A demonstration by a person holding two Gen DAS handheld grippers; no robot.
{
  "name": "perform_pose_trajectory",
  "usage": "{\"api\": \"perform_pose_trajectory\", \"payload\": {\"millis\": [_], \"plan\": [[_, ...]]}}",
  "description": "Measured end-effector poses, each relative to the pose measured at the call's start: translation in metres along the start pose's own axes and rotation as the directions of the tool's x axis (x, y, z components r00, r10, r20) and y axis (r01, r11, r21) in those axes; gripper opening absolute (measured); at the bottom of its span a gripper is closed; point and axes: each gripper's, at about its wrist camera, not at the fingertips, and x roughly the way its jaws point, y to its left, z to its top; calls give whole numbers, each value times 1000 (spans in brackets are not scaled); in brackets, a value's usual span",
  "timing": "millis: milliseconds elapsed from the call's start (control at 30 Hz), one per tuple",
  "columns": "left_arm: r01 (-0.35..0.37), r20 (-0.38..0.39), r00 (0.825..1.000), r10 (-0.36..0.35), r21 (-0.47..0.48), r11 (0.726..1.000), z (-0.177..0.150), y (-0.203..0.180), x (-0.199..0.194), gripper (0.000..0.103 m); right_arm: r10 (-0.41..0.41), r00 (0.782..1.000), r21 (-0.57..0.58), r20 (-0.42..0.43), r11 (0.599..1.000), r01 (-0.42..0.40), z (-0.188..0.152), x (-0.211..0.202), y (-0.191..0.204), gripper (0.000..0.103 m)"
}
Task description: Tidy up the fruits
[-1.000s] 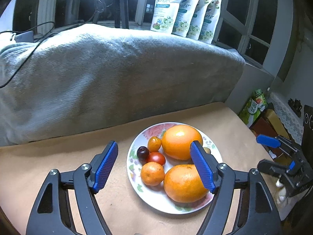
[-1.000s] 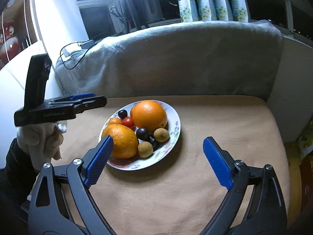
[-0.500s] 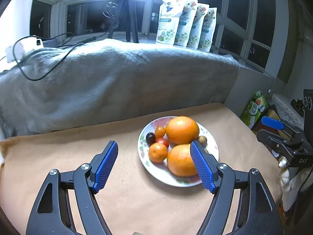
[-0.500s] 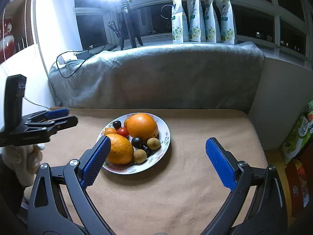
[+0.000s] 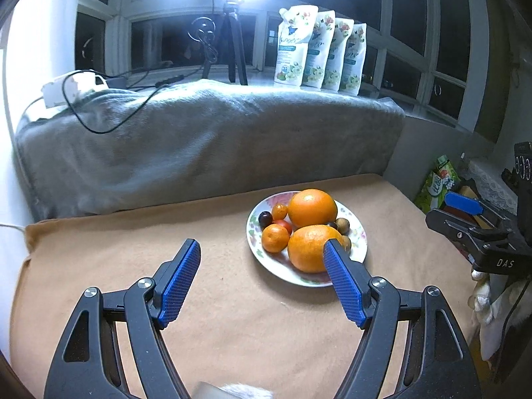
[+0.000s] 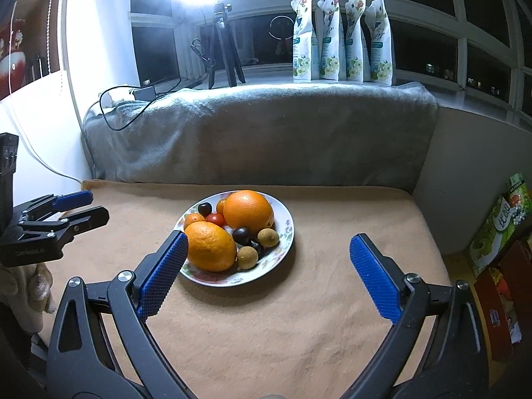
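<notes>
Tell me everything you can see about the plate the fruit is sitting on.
The plate is round, white and glossy, ceramic by its look, with a floral rim pattern. It lies flat on the tan blanket before the grey blanket. It holds two large oranges, a tangerine, small tomatoes, dark grapes and brown longan-like fruits. Neither hand-held gripper touches it.

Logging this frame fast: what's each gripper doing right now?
Left gripper: open, holding nothing, above the blanket beside the plate.
Right gripper: open, holding nothing.
</notes>
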Motion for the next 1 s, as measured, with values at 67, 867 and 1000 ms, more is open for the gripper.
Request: {"api": "perform_pose_trajectory", "payload": {"millis": [67,867,1000], "plan": [[-14,11,1000,14,2,1000,-2,-1,-6,77,-5,1000,0,0,1000,5,-2,-1,1,100],[-70,32,997,70,-13,997,-16,-4,-30,84,-37,999,13,3,999,37,-13,-5,12,103],[-68,37,997,68,-15,998,-15,-4,-31,84,-40,999,12,-1,999,40,-14,-5,14,103]]}}
